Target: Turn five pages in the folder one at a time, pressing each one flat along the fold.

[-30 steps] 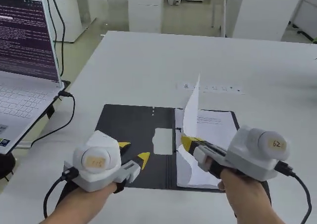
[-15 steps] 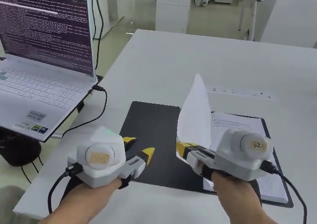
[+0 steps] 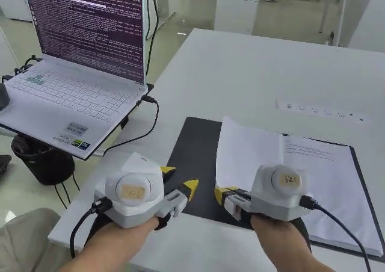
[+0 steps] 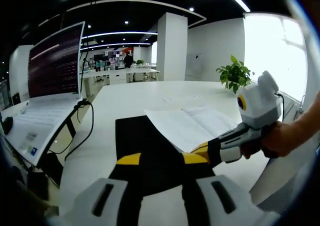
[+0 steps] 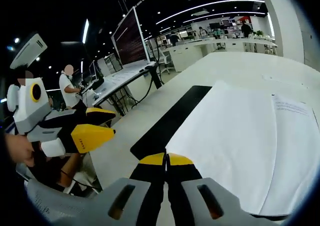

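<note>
The black folder (image 3: 195, 141) lies open on the white table, with a stack of printed pages (image 3: 328, 173) on its right half. One white page (image 3: 246, 151) leans over the fold toward the black left cover, and my right gripper (image 3: 224, 195) is shut on its lower corner. In the right gripper view the yellow jaws (image 5: 166, 159) meet at the page (image 5: 240, 131) edge. My left gripper (image 3: 179, 180) hovers open just left of it, above the folder's near left edge, holding nothing. Its jaws (image 4: 162, 159) stand apart over the folder (image 4: 132, 136).
An open laptop (image 3: 84, 61) with a lit screen sits at the left on a lower stand, and its cable (image 3: 147, 127) runs along the table edge. A white power strip (image 3: 319, 111) lies beyond the folder. The table's near edge is just below my hands.
The page held by my right gripper has swung from upright down toward the left cover. The head camera has shifted left, so the laptop shows more. My left gripper stays open.
</note>
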`<state>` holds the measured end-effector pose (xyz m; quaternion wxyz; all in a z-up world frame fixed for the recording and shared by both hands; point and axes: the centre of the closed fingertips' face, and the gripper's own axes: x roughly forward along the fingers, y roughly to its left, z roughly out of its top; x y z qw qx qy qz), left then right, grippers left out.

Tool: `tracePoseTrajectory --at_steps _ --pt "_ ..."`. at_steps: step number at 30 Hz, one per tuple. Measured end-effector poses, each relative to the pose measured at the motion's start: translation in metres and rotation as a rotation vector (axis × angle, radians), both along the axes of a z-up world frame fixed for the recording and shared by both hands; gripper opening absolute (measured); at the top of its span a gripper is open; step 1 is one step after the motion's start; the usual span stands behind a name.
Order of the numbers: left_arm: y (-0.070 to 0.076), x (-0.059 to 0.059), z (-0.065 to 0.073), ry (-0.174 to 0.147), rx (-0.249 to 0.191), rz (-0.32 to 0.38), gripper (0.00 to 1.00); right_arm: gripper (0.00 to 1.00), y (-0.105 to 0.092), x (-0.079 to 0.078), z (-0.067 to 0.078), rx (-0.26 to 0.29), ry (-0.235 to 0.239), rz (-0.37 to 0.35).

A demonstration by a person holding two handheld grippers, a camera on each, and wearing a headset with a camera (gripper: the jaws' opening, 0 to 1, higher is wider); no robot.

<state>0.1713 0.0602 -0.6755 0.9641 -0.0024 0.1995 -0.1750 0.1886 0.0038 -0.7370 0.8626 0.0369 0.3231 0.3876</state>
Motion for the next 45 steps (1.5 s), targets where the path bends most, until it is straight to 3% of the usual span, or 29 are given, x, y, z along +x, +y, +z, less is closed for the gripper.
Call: tracePoseTrajectory --at_steps 8,11,12,16,22,28,34,39,45 --pt "-0.002 -0.003 -0.007 0.026 0.001 -0.004 0.27 0.0 0.006 0.001 -0.027 -0.05 0.048 0.022" --pt "-0.003 -0.003 -0.009 0.036 0.003 -0.007 0.27 0.0 0.006 0.001 -0.032 -0.05 0.061 0.016" --pt "-0.003 -0.002 -0.01 0.038 0.003 -0.006 0.27 0.0 0.007 0.0 -0.034 -0.046 0.085 0.013" --pt "-0.004 -0.001 -0.014 0.047 0.009 -0.011 0.27 0.0 0.008 0.0 -0.037 -0.049 0.084 0.011" --pt "-0.004 0.001 -0.021 0.064 0.017 -0.012 0.27 0.03 0.008 -0.003 -0.046 -0.042 0.119 0.01" --pt "-0.006 0.002 -0.027 0.076 0.023 -0.013 0.26 0.04 0.011 -0.009 -0.048 -0.028 0.131 0.027" --pt "-0.015 0.007 -0.035 0.09 0.033 -0.033 0.25 0.06 0.006 -0.013 -0.041 0.004 0.117 0.038" --pt "-0.034 0.017 -0.046 0.105 0.04 -0.069 0.23 0.07 -0.013 -0.012 -0.03 0.07 0.106 0.009" --pt "-0.062 0.022 -0.071 0.143 0.078 -0.149 0.22 0.07 -0.049 -0.005 -0.024 0.089 0.098 -0.056"
